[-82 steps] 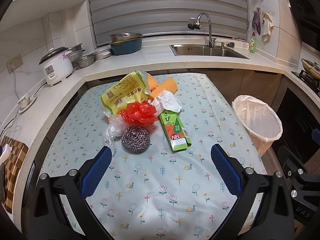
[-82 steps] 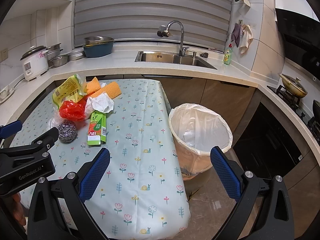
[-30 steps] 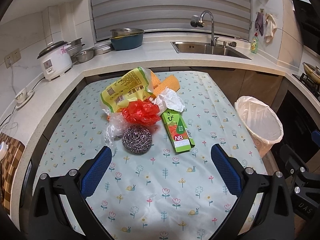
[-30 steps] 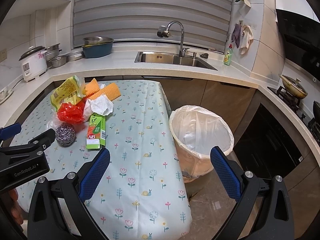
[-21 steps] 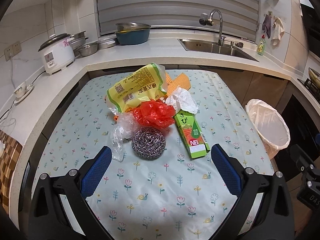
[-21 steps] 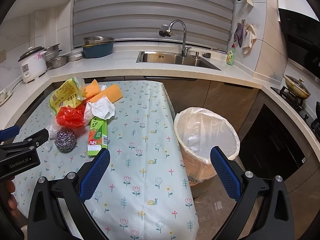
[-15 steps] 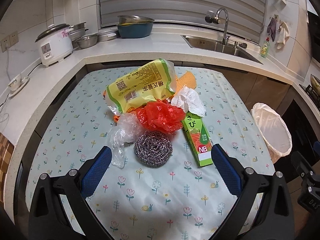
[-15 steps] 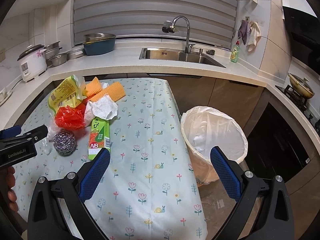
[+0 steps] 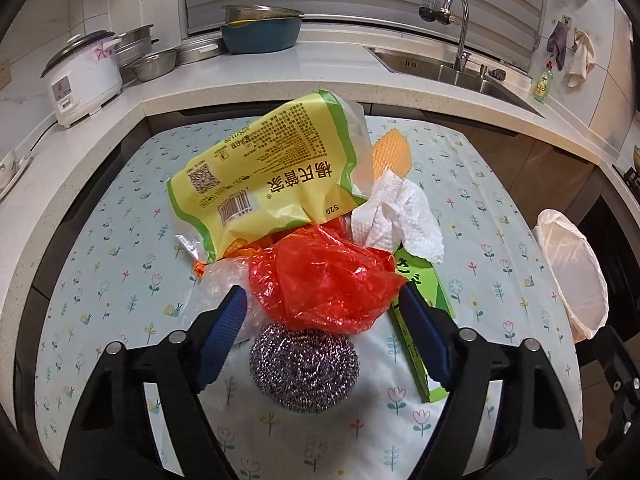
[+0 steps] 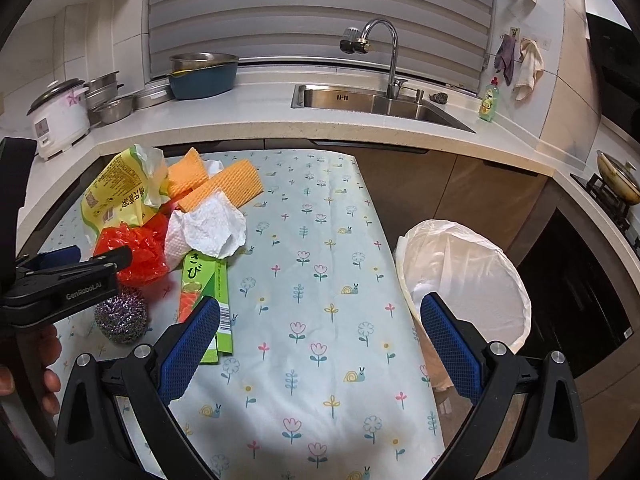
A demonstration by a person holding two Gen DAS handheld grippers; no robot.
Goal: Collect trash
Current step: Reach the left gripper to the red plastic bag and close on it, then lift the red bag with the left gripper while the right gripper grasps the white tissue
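Note:
A trash pile lies on the flowered table: a yellow-green snack bag (image 9: 272,184), a red plastic bag (image 9: 324,280), a steel scourer (image 9: 304,364), crumpled white paper (image 9: 400,220), a green carton (image 9: 424,320), clear plastic (image 9: 218,284) and orange sponge cloths (image 10: 232,184). My left gripper (image 9: 322,316) is open, its blue fingers either side of the red bag, just above the scourer. My right gripper (image 10: 320,340) is open and empty over the table's right edge, the carton (image 10: 204,288) by its left finger. The lined trash bin (image 10: 464,272) stands right of the table.
A counter runs behind with a rice cooker (image 9: 80,80), metal bowls (image 9: 156,64), a blue basin (image 9: 260,32) and a sink with a faucet (image 10: 384,60). A stove with a pan (image 10: 616,180) is at the far right. The left gripper shows in the right wrist view (image 10: 68,280).
My left gripper has moved forward and down onto the pile, its fingers now flanking the red bag. My right gripper has shifted slightly forward. Both stay open.

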